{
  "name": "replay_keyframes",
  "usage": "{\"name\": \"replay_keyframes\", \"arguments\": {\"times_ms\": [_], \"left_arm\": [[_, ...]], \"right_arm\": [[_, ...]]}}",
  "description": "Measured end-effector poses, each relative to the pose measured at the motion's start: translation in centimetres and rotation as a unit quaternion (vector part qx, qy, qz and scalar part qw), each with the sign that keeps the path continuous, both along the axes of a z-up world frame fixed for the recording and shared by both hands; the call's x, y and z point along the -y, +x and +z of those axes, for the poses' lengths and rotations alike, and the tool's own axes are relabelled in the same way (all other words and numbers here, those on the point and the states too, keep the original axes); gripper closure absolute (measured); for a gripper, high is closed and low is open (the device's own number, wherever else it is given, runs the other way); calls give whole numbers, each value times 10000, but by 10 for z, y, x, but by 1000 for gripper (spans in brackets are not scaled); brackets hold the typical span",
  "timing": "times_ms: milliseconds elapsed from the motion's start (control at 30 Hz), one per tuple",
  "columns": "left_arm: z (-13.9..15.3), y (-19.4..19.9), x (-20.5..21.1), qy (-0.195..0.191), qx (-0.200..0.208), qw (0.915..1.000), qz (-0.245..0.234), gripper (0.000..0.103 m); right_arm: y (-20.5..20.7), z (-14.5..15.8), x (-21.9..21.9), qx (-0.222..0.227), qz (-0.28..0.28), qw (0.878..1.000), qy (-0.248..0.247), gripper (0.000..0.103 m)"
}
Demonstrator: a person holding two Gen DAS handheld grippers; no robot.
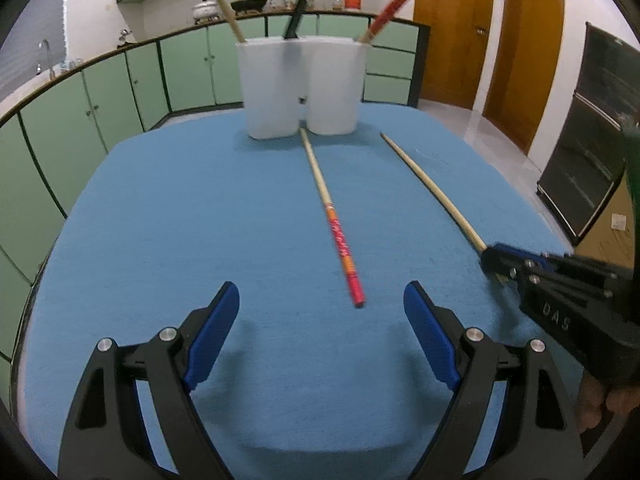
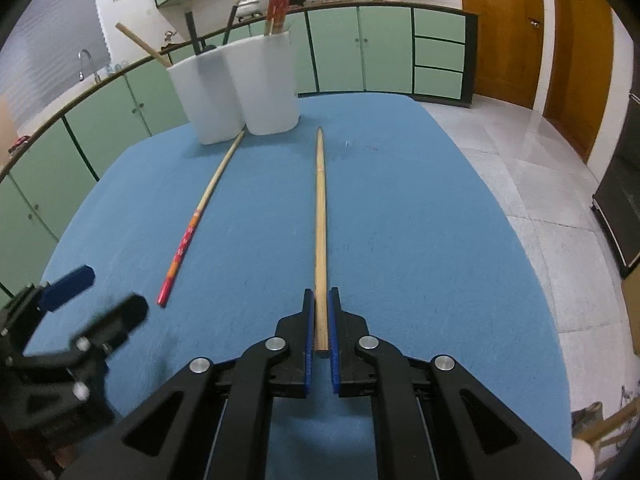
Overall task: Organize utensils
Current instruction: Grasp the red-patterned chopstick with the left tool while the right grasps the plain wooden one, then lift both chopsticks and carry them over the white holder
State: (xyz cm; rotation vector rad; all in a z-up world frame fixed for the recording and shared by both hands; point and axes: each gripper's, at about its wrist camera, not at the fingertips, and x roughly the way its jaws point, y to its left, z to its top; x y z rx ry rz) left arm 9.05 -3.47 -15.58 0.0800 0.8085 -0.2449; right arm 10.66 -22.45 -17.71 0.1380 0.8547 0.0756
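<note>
Holder (image 1: 300, 84) at twelve o'clock partly filled, right gripper (image 2: 320, 320) clenched on the plain chopstick (image 2: 320, 208), left gripper (image 1: 322, 320) released, red chopstick (image 1: 340, 236) waiting.

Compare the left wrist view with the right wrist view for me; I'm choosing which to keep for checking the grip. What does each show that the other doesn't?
Only the left wrist view shows the left claw head-on, open and empty over the blue table, with the red-handled chopstick lying ahead of it.

Only the right wrist view shows the right claw shut on the plain wooden chopstick, its near end between the blue pads.

Both show the two chopsticks on the table, the white holder with utensils standing in it, and the other claw at the edge.
</note>
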Motion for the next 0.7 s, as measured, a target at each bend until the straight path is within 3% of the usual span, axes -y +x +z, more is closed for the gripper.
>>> {"name": "replay_keyframes", "arguments": {"times_ms": [200, 267, 400, 533, 600, 633, 667, 700], "left_arm": [[-11, 11, 10, -33, -363, 9993, -19, 34], [-14, 14, 12, -48, -457, 9989, -15, 44], [-15, 15, 18, 54, -444, 9990, -1, 47], [-14, 19, 23, 171, -420, 9990, 17, 64], [-13, 20, 25, 265, -397, 9989, 33, 76], [-13, 20, 26, 281, -396, 9988, 22, 90], [-13, 20, 26, 279, -405, 9988, 7, 96], [-13, 19, 26, 279, -406, 9988, 8, 96]], "right_arm": [[-6, 7, 13, 240, -73, 9997, 81, 96], [-9, 8, 18, 280, -110, 9995, 125, 96], [-16, 9, 26, 327, -125, 9991, 252, 95], [-21, 4, 31, 261, -104, 9991, 324, 95], [-21, 4, 31, 256, -77, 9989, 384, 95], [-22, 5, 30, 278, -51, 9988, 395, 95], [-23, 6, 29, 304, -9, 9988, 391, 95], [-24, 7, 28, 328, 54, 9987, 380, 95]]}}
